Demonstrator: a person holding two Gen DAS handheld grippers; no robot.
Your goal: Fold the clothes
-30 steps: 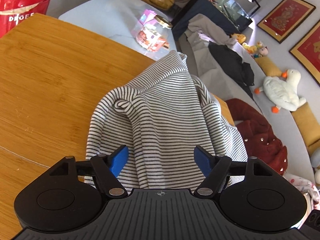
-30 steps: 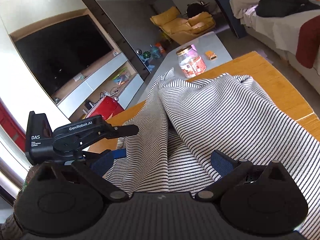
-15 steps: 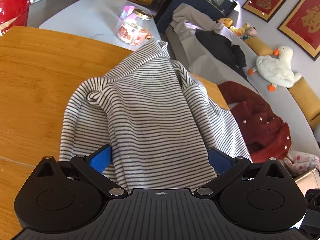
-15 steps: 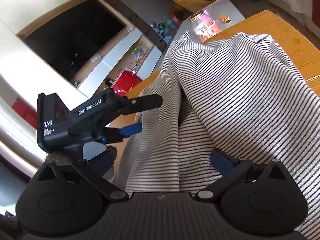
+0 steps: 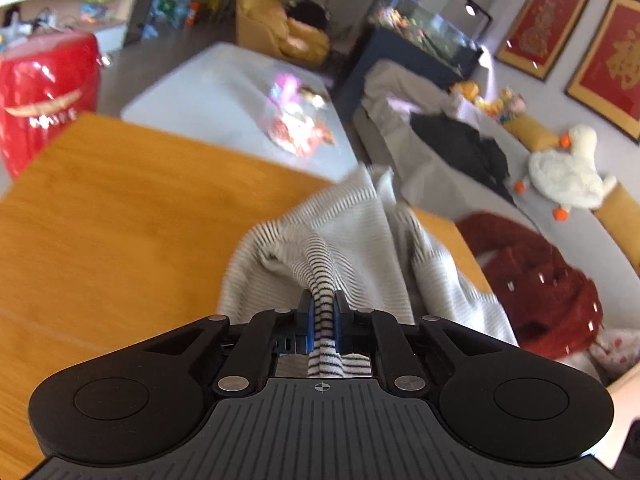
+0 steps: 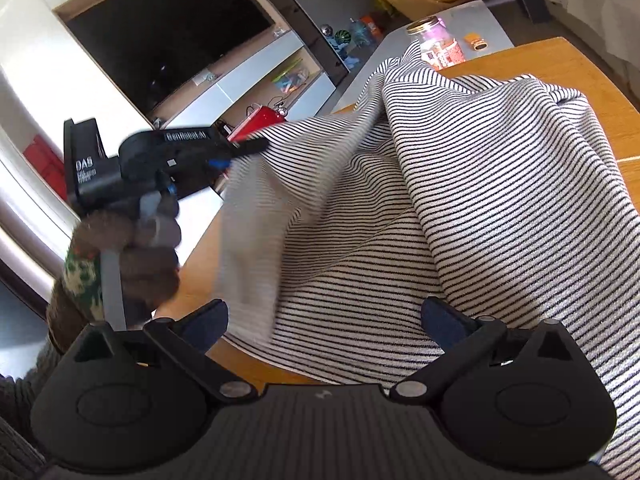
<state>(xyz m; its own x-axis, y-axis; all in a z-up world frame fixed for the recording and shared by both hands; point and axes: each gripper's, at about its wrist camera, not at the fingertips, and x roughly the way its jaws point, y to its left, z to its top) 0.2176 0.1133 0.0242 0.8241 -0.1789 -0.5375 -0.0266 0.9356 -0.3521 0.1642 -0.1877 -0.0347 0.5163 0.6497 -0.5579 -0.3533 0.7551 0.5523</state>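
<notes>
While the left tongs (image 5: 322, 322) pinch a fold of the striped shirt (image 6: 460, 184), the right tongs (image 6: 326, 320) gape apart. Soft and limp, it sags on the surface (image 5: 120, 216); a hem edge at 6 o'clock looks the likeliest hold.

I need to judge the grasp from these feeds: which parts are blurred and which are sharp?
Left wrist view: motion blur smears the wooden table and most of the striped shirt; the left gripper, shut on a sharp fold, is crisp. Right wrist view: shirt mostly sharp, its lifted edge and the person's hand blurred; right gripper open and crisp.
</notes>
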